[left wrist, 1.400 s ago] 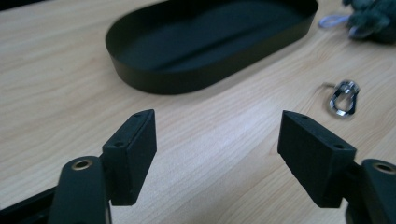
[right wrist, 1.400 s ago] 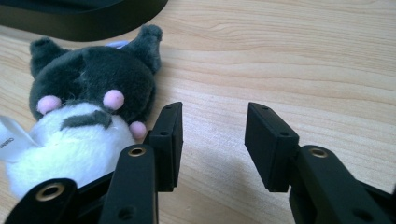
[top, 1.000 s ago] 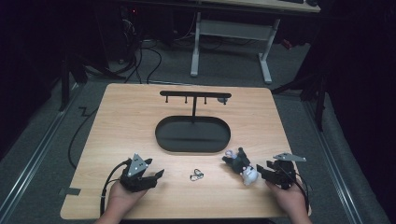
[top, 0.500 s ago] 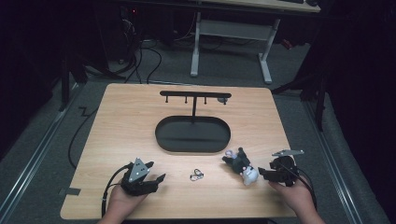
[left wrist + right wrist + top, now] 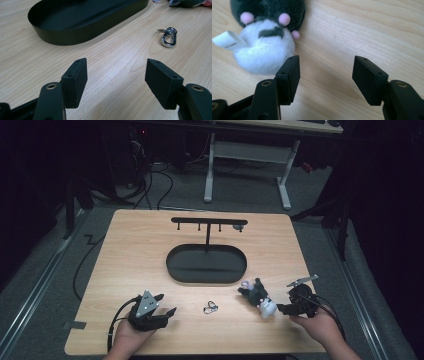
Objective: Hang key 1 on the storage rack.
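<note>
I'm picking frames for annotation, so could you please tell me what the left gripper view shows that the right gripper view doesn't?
Left gripper view alone: the black oval tray and the metal carabiner clip, lying apart on the wood.

Right gripper view alone: the plush toy's white belly, pink paws and white fabric tag, close beside the right gripper.

Both: the wooden table, a pair of open black jaws with nothing between them, and the plush toy, just a sliver at the left gripper view's top edge.
</note>
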The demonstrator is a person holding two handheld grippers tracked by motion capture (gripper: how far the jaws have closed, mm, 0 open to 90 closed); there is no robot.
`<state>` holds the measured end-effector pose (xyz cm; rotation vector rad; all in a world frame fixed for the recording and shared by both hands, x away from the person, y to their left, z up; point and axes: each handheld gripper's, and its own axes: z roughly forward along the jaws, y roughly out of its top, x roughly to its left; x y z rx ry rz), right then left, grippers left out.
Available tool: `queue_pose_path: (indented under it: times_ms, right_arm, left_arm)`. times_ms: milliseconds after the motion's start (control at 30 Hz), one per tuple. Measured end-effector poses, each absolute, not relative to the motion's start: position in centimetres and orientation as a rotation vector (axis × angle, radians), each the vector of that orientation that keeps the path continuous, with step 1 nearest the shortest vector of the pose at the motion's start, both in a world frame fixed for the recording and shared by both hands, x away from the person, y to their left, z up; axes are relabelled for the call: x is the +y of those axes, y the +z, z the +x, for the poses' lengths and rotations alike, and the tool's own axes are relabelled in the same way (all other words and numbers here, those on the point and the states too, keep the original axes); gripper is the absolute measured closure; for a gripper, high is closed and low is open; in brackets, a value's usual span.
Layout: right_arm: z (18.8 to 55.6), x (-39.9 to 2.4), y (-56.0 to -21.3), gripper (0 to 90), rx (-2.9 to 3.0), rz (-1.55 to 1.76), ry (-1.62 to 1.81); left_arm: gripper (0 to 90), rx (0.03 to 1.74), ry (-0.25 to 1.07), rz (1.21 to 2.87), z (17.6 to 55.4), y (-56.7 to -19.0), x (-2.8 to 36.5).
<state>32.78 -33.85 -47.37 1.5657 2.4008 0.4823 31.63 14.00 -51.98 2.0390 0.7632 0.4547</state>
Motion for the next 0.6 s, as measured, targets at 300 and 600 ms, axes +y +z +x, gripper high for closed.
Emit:
queue_pose_path:
  times_ms: [300, 600]
  right_arm:
    - [32.4, -33.6, -47.3, 37.4, 2.480, 1.568, 0.388]
    - [31.2, -32.6, -46.8, 35.0, 2.524, 1.554, 0.388]
  left_arm:
    - [35.2, 0.753, 0.461, 2.044, 31.6, -51.9, 13.9]
    - [35.2, 0.754, 0.454, 2.046, 31.6, -52.0, 14.0]
